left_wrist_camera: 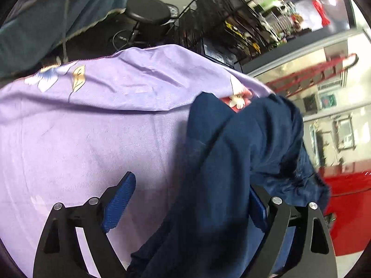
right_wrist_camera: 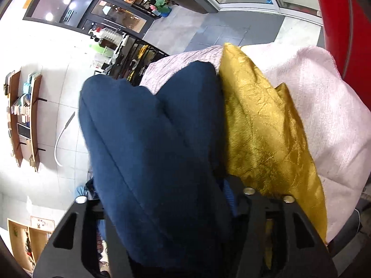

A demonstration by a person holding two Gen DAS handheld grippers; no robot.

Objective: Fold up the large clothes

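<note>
Navy garment [left_wrist_camera: 231,162]: one piece, soft matte weave, bunched in thick rounded folds. In the left wrist view it drapes from about 1 o'clock down to 6 o'clock, lying across the right-hand finger of the left claw [left_wrist_camera: 192,199]. That claw stands wide; its blue ribbed pads [left_wrist_camera: 120,199] sit well apart, the left one bare over the cloth below, not pressing the navy fabric.

Right wrist view: the same navy garment [right_wrist_camera: 148,153] fills the centre, two plump lobes at 12 o'clock, hanging over the right claw [right_wrist_camera: 167,208]. Fabric hides the fingertips (cannot tell whether the pads press it or stand clear).

Beneath, one lilac sheet [left_wrist_camera: 92,120], smooth with a faint sheen, creased, printed with flowers: one pale blue-and-white at 10 o'clock, one white on red at 1 o'clock. In the right view, one gold cloth [right_wrist_camera: 262,125], shiny, crinkled, leaf-patterned, touching the navy at 2 o'clock; behind it one pale pink textured blanket [right_wrist_camera: 324,115].

Further out: one round black stool [left_wrist_camera: 148,14] at 12 o'clock, one red ladder [left_wrist_camera: 313,71] at 2 o'clock.
</note>
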